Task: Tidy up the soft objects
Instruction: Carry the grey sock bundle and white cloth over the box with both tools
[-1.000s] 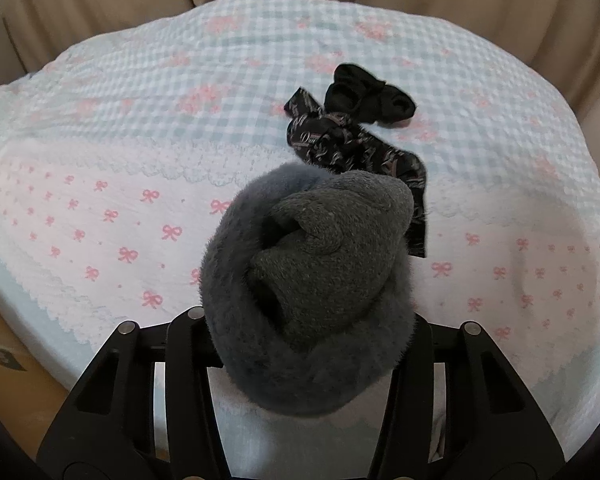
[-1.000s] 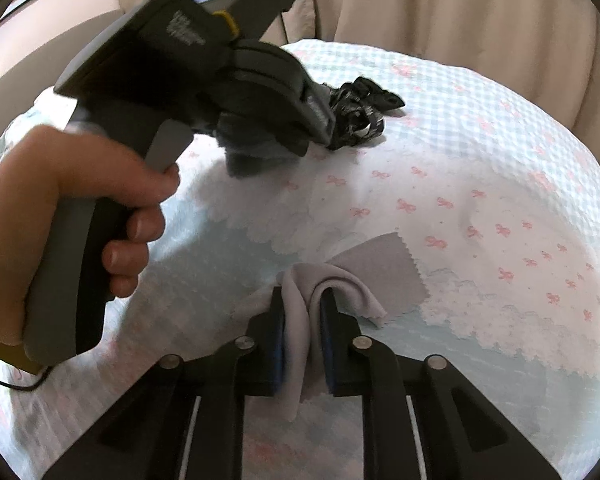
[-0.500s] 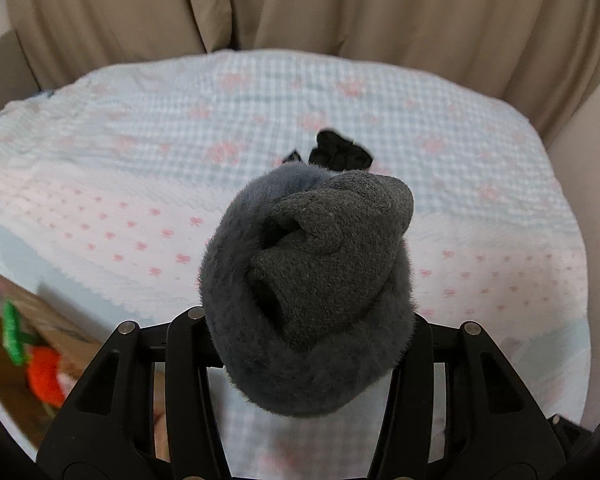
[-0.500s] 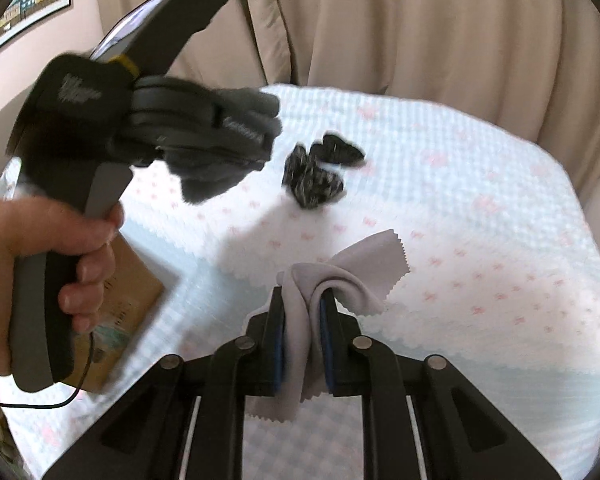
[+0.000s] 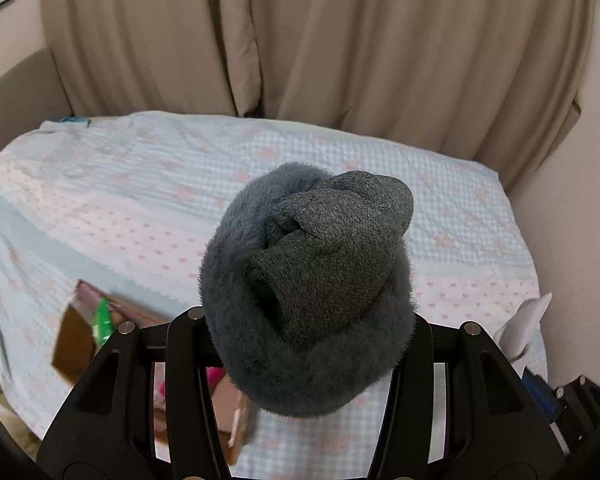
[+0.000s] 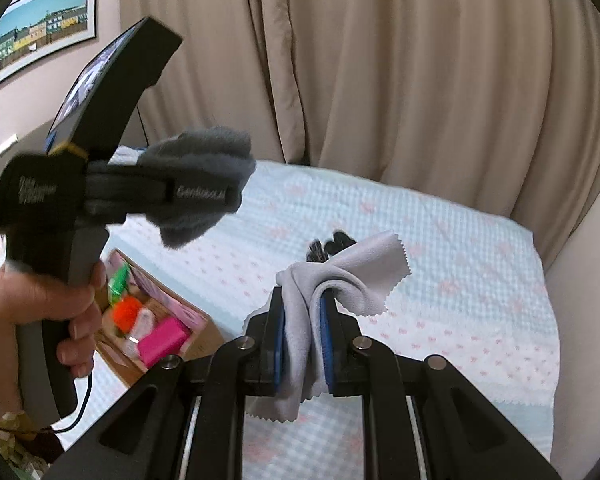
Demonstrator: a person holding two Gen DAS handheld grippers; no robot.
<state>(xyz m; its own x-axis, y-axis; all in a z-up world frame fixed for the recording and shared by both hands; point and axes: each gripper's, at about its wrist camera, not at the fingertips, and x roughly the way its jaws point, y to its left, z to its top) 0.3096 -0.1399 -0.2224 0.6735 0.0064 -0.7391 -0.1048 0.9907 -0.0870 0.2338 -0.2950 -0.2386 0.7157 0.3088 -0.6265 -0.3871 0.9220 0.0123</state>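
My left gripper (image 5: 300, 344) is shut on a fuzzy dark grey sock bundle (image 5: 312, 292) and holds it in the air above the bed; the gripper also shows in the right wrist view (image 6: 204, 196) with the bundle (image 6: 204, 152). My right gripper (image 6: 302, 320) is shut on a light grey cloth (image 6: 356, 272) with zigzag edges, lifted off the bed. A small black fabric pile (image 6: 332, 242) lies on the bedspread, partly hidden behind the cloth.
The bed has a light blue and white spread with pink bows (image 6: 460, 280). An open cardboard box (image 6: 152, 320) with orange, pink and green items sits on the bed at left; it also shows in the left wrist view (image 5: 80, 332). Beige curtains (image 5: 340, 40) hang behind.
Both grippers have risen and pulled back from the bed with their loads. The cardboard box has come into view at left. The black fabrics now look smaller and farther.
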